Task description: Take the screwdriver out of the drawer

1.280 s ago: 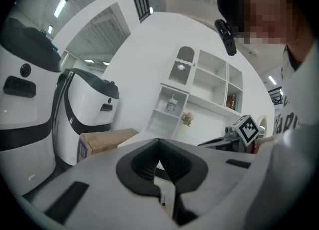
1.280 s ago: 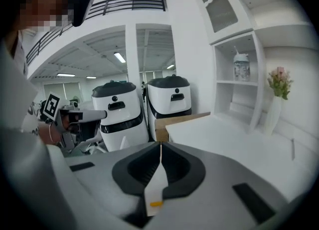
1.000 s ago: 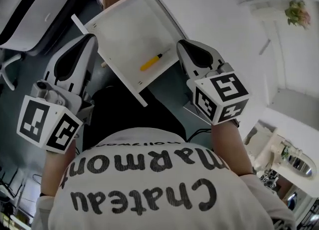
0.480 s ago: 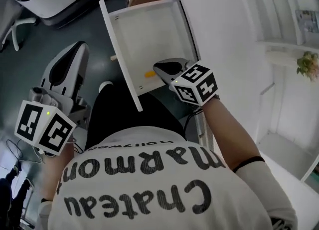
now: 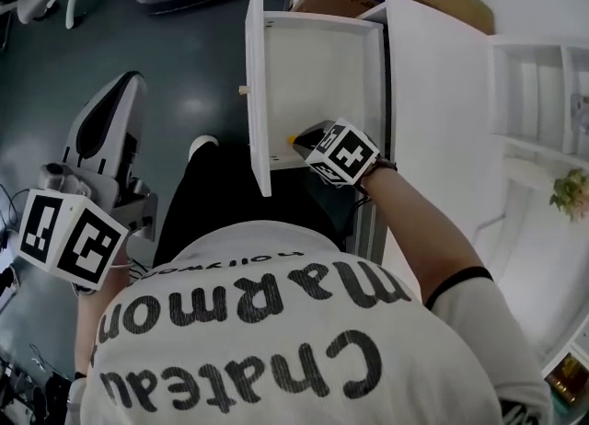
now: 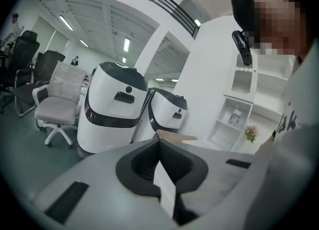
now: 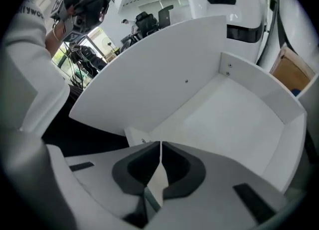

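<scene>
- Left gripper: jaws together, empty, well left of the drawer.
- Screwdriver: yellow end shows at the drawer's near end.
- Right gripper: inside the drawer, jaws together, nothing between. Reaching step, probably; next, part the jaws and clamp the handle.

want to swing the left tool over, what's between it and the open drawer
In the head view, only dark floor lies between the left tool and the drawer front, with the person's shoe at that stretch's near edge.
</scene>
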A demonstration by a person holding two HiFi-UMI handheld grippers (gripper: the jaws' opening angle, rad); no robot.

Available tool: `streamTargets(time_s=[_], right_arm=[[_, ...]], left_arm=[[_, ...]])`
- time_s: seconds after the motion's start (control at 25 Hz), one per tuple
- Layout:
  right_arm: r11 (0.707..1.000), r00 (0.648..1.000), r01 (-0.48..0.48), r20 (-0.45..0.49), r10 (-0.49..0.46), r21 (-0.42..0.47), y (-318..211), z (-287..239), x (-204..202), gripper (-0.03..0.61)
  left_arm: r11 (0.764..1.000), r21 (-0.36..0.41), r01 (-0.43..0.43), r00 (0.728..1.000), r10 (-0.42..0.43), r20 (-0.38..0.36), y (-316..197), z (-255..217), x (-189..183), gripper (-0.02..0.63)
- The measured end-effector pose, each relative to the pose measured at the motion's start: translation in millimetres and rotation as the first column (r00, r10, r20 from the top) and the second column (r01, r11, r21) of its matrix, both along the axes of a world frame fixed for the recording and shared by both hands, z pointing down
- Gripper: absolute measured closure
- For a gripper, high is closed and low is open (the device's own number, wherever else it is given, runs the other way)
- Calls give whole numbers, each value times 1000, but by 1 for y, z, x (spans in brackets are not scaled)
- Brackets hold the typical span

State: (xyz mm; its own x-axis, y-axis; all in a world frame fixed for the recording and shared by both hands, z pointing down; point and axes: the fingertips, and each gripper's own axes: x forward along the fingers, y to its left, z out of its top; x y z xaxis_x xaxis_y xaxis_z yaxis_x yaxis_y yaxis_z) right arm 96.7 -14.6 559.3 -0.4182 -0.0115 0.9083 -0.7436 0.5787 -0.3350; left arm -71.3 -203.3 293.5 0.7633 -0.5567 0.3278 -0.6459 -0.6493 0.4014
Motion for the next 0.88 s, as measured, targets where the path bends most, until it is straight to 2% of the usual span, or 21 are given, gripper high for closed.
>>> streamTargets(time_s=[0.28,0.56,0.72,0.8,0.88], right_arm=[[992,990,120,-69,-121,-24,1,24,11,548],[978,974,205,-87,-209,-44,2,31,11,540],[967,964,247,-86,-251,-57,4,37,11,518],[963,960,261,-84,-266,-67,5,40,11,468],[957,955,281,-80,-287,-73,7,43,10,468]], left_arm=[[995,16,103,995,-103,16,11,-2,-29,591],[990,6,142,989,-142,29,19,0,-39,591],[989,13,149,988,-149,35,17,-1,-39,591],[987,18,157,987,-158,41,16,-2,-41,591],[985,23,170,984,-170,50,17,-2,-44,591]])
